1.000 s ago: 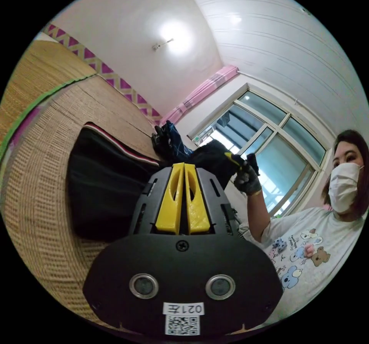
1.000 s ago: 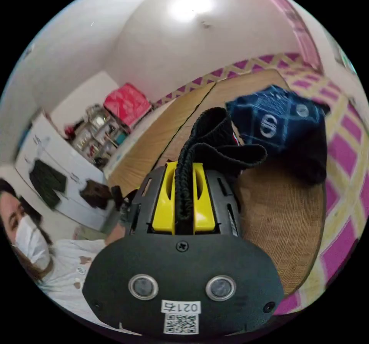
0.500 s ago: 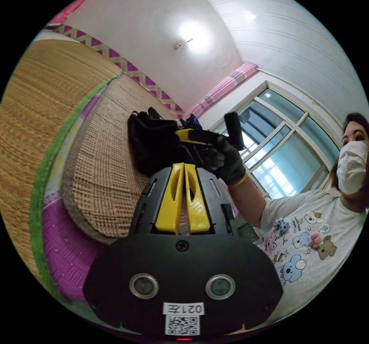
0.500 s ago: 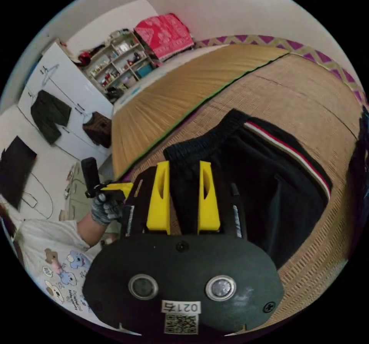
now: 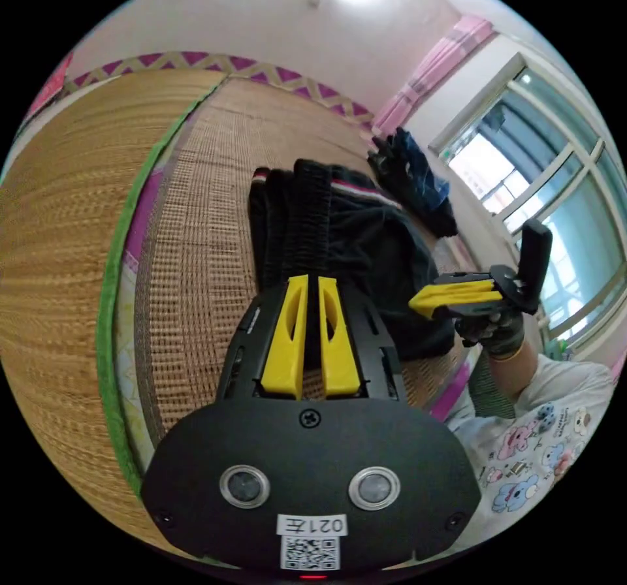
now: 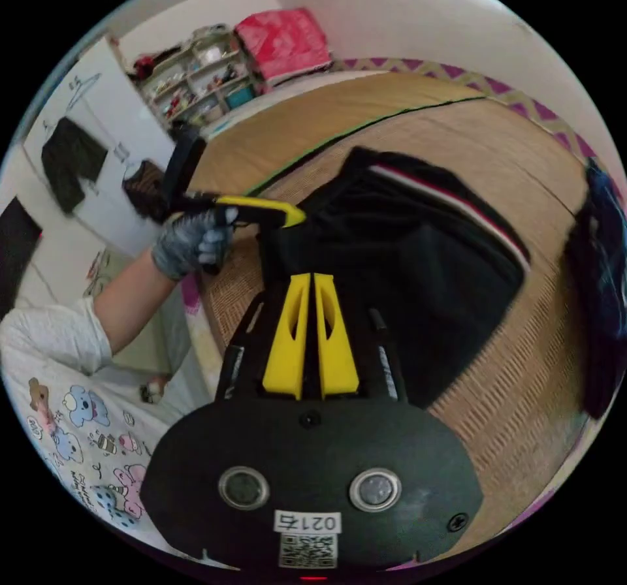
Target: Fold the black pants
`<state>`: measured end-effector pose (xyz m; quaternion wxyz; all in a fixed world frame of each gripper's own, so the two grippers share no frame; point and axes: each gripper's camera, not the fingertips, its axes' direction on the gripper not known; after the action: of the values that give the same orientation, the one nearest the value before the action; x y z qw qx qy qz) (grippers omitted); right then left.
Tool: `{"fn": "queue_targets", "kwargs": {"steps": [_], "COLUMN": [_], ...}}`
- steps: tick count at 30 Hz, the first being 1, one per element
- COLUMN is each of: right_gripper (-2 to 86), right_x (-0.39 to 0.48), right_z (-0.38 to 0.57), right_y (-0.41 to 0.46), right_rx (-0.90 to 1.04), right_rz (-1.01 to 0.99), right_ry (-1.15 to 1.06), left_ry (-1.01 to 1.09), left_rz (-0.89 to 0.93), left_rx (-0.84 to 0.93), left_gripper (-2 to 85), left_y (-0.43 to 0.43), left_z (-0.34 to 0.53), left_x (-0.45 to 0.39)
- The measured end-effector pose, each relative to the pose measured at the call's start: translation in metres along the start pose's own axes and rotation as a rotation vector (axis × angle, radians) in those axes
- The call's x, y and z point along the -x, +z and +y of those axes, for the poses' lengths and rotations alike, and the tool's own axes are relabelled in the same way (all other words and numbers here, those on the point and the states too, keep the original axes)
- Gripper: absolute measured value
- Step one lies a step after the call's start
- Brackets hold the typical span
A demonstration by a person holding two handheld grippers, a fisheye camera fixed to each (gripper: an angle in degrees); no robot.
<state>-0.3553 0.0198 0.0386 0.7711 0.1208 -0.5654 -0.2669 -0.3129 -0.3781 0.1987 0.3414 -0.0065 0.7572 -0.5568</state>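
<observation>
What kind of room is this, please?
Probably a bedroom in a home. Black pants lie on a woven mat, clothes hang on a white wardrobe, and pink curtains frame a large window.

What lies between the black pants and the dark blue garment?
Bare woven mat separates the black pants from the dark blue garment, seen in the right gripper view.

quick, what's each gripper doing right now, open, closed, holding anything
Left gripper: jaws nearly together, above the black pants, nothing visibly between them.
Right gripper: jaws nearly together, nothing visibly clamped; pants lie folded on the woven mat.
</observation>
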Motion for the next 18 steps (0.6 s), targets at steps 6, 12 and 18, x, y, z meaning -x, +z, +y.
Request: {"fn": "queue_targets", "kwargs": {"steps": [6, 12, 18], "right_gripper": [11.8, 14.1, 9.9], "right_x": [-0.152, -0.254, -0.287], "right_z": [0.069, 0.095, 0.093], "right_y": [-0.062, -0.021, 0.013], "right_rx": [-0.176, -0.136, -0.108], "right_rz": [-0.045, -0.432, -0.634], "right_ry": [0.405, 0.594, 0.641], "left_ry": [-0.073, -0.151, -0.097], "left_rz": [0.013, 0.16, 0.247], "left_rx": [-0.226, -0.007, 0.143], "left_gripper": [0.3, 13.4, 11.8], "left_y": [-0.043, -0.009, 0.001], "left_z": [0.008, -0.034, -0.058], "left_x": [0.017, 0.049, 0.052]}}
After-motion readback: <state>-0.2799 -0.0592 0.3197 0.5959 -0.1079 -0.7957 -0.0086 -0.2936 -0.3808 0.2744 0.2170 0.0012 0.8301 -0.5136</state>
